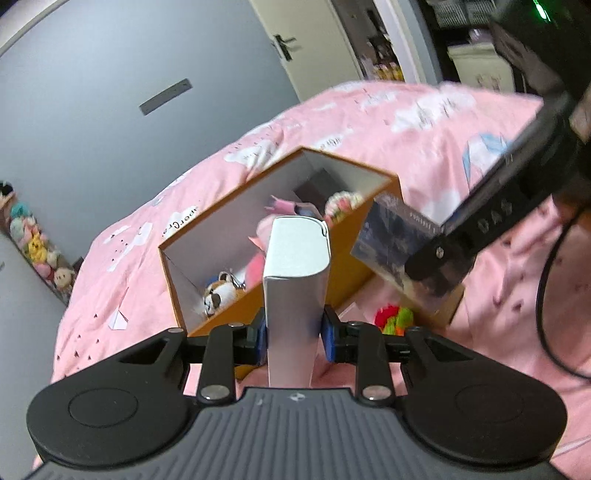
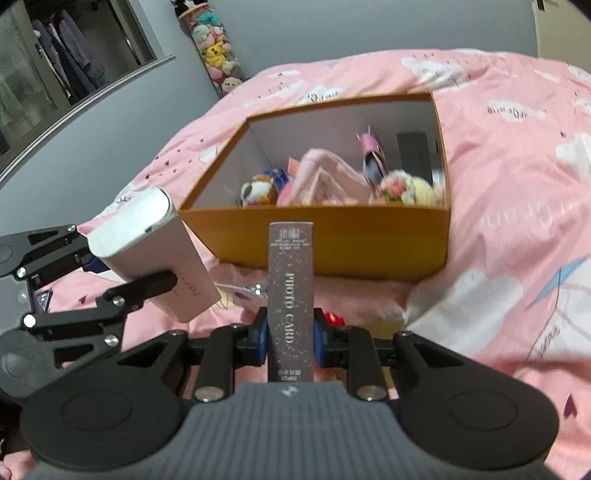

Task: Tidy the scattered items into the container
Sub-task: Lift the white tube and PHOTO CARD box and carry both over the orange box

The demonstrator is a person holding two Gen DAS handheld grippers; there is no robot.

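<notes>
1. On the pink bedspread (image 2: 498,110) sits an open orange box (image 2: 332,236) with white inner walls, already holding a small plush animal (image 2: 256,192), pink soft items (image 2: 317,177) and a pale floral piece (image 2: 399,188).
2. Left gripper (image 1: 293,338) is clamped on a white rounded-edge box (image 1: 295,273), held upright in front of the orange box's near wall.
3. Right gripper (image 2: 290,341) is clamped on a dark speckled photo card box (image 2: 290,295), its spine reading "PHOTO CARD", raised just before the orange box.
4. Between the grippers, a red, green and orange tuft (image 1: 393,319) lies on the bedding outside the box.
5. Beyond the bed, stuffed toys (image 2: 218,55) hang against the grey wall (image 2: 295,29).
</notes>
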